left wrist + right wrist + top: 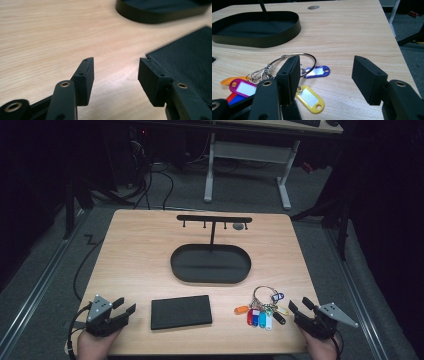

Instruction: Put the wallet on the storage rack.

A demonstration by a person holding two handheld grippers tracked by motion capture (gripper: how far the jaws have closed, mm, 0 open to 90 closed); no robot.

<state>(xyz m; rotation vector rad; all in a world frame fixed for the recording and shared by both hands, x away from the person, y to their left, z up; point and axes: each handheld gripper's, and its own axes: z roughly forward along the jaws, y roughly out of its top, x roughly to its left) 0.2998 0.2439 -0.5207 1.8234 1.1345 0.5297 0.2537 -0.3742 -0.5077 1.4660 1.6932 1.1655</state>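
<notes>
Beside the key bunch (261, 311) — yellow tag plain in the right gripper view — both claws, left (123, 309) and right (299, 306), gape wide.

Dim room, grey floor (45, 270), white-legged desk (247, 155)

Black tray (210, 277), black textured wallet (181, 312), key tags (260, 316) orange, red, blue, yellow.

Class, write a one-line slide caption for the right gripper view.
Open right gripper poised over a bunch of key tags, black tray behind.
</notes>
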